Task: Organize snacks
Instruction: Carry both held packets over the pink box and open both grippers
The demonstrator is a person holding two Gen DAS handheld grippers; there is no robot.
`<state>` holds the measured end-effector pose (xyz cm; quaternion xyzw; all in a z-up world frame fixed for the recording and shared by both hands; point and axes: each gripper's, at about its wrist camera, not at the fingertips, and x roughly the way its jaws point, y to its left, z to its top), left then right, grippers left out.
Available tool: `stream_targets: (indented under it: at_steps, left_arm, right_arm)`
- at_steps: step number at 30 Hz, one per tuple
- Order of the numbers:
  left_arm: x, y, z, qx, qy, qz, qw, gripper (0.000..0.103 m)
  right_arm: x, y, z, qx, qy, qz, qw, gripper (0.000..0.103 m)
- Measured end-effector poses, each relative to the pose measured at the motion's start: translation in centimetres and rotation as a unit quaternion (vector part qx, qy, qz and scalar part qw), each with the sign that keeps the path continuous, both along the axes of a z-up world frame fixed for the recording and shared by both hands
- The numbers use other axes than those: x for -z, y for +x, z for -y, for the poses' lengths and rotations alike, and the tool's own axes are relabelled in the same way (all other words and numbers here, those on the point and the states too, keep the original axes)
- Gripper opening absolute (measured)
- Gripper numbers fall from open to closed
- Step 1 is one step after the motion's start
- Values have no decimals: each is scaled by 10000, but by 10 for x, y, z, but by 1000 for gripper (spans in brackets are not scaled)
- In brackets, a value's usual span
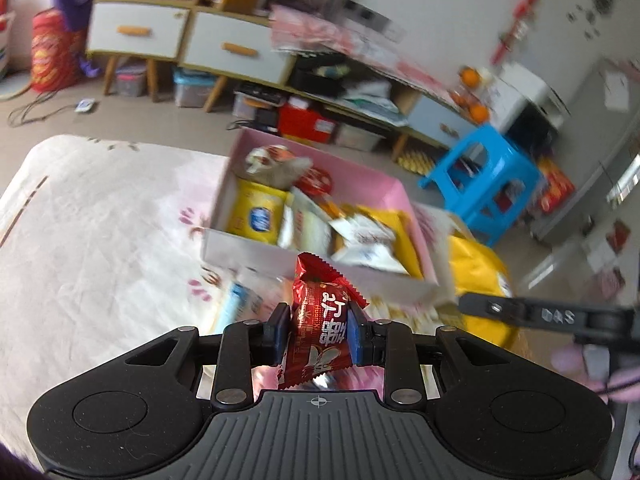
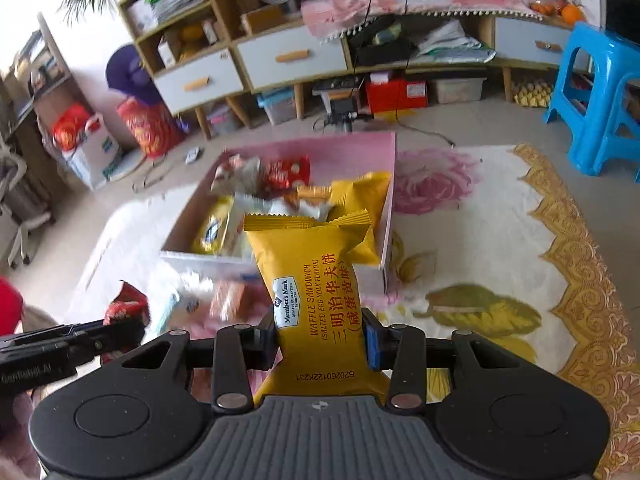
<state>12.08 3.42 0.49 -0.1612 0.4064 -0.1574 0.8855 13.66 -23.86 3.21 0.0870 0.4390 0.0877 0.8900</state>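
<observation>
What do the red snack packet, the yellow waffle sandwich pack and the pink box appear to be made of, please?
The red snack packet looks like glossy metallised plastic film: bright glints and a zigzag-cut seal. The yellow waffle sandwich pack seems a matte plastic film, with a crimped, serrated top edge and soft creases. The pink box is probably coated cardboard: thin, flat, stiff walls, pink outside and white within.

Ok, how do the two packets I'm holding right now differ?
The red snack packet in the left claw is red with white characters; the yellow waffle sandwich packet in the right claw is yellow with dark print. The red one looks narrower, the yellow one wider and puffier. Both are sealed, gripped upright, short of the pink box.
</observation>
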Motion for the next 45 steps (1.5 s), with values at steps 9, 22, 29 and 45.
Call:
stream_targets:
  at_steps: [9, 22, 29, 45]
  left_arm:
    - [-7, 49, -7, -230, 205, 87, 9995, 27]
    - [20, 92, 1, -543, 526, 166, 9970, 27]
    - [29, 103, 1, -684, 555, 98, 9961, 27]
    - [31, 102, 0, -624, 630, 137, 9960, 34]
  right_arm:
    - [7, 62, -13, -455, -499, 240, 9974, 31]
    - [26, 167, -66, -2000, -2264, -206, 9531, 32]
    - [42, 185, -101, -2728, -3315, -435, 9021, 31]
    - [35, 181, -119, -2591, -3915, -154, 8828, 46]
